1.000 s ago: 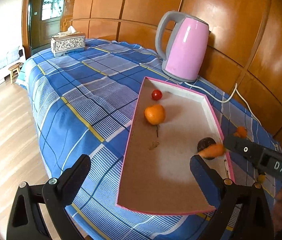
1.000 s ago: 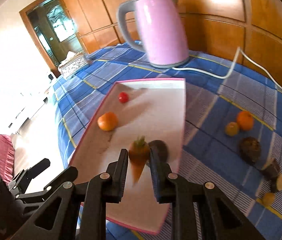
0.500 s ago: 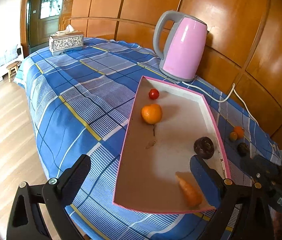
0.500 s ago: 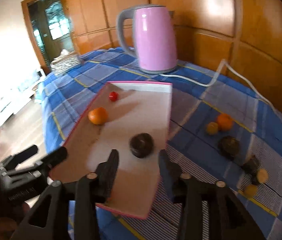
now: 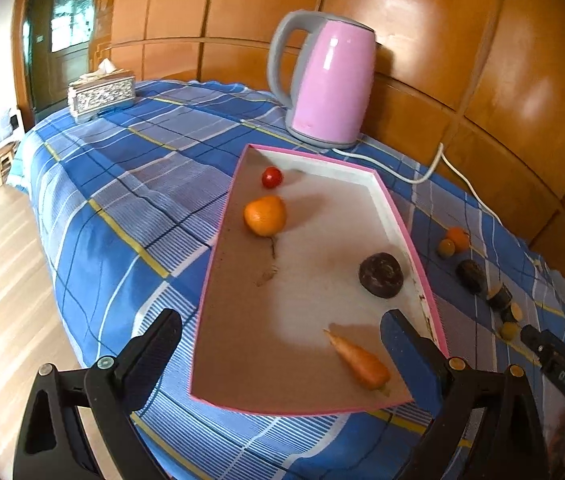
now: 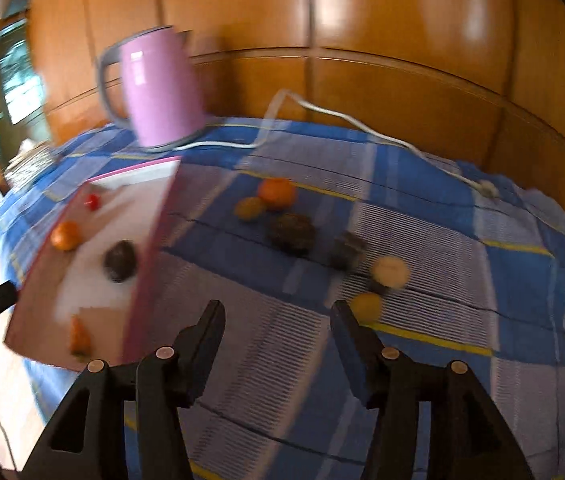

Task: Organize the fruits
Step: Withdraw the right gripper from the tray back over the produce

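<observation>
Blue plaid tablecloth (image 5: 130, 184): covers the table. Pink electric kettle (image 5: 328, 82): upright beyond the tray. Pink-rimmed tray (image 5: 218, 280): holds a mandarin (image 5: 264, 215), a dark round fruit (image 5: 381, 274), a carrot (image 5: 358, 360) near its front edge, and a cherry tomato (image 5: 271, 177). Left gripper (image 5: 282, 348): jaws wide, empty, framing the tray's near end. Right gripper (image 6: 278, 336): jaws wide, empty, over bare cloth. Loose fruits (image 6: 276, 194): on the cloth right of the tray; view blurred.
</observation>
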### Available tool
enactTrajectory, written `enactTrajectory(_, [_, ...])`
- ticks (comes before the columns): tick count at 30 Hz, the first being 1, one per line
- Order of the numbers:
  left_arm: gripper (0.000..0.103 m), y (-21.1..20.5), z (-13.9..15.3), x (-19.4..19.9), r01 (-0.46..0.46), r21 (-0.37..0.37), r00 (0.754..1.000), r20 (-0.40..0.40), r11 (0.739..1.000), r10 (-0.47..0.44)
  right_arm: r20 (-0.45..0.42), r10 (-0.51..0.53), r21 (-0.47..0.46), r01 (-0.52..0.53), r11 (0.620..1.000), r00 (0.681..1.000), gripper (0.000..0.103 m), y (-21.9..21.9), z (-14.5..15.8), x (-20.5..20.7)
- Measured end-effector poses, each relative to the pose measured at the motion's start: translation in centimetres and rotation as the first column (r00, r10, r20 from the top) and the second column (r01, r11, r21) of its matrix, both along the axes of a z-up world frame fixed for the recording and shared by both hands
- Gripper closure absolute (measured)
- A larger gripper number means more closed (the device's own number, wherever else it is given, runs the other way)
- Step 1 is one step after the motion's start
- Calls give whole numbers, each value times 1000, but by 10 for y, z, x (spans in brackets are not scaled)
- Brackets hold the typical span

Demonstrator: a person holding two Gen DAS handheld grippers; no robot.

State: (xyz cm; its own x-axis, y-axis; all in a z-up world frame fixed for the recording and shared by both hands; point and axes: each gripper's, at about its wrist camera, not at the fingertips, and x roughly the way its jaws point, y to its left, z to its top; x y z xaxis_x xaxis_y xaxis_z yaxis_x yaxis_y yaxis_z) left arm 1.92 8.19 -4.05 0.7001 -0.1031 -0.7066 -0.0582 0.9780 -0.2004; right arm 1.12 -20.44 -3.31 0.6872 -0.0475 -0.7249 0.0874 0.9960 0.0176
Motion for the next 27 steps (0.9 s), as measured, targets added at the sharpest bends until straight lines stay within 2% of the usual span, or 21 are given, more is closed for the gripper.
enactTrajectory(7, [3, -20, 3, 0, 71, 41, 997, 4, 997, -71, 0, -153, 2, 153, 988, 988, 47, -49, -7, -13])
enactTrajectory(16, [3, -46, 14, 13, 169, 56, 986, 0, 984, -169, -4, -333, -6, 333, 943, 943, 47, -106, -19, -37])
enactTrajectory(20, [3, -60, 22, 22, 208, 75, 978, 8, 975, -210, -10, -388, -2, 388, 922, 922, 47, -126, -24, -46])
enactTrajectory(27, [4, -78, 30, 37, 256, 62, 966, 5, 965, -257, -10, -440, 5, 440, 898, 898, 47, -143, -28, -54])
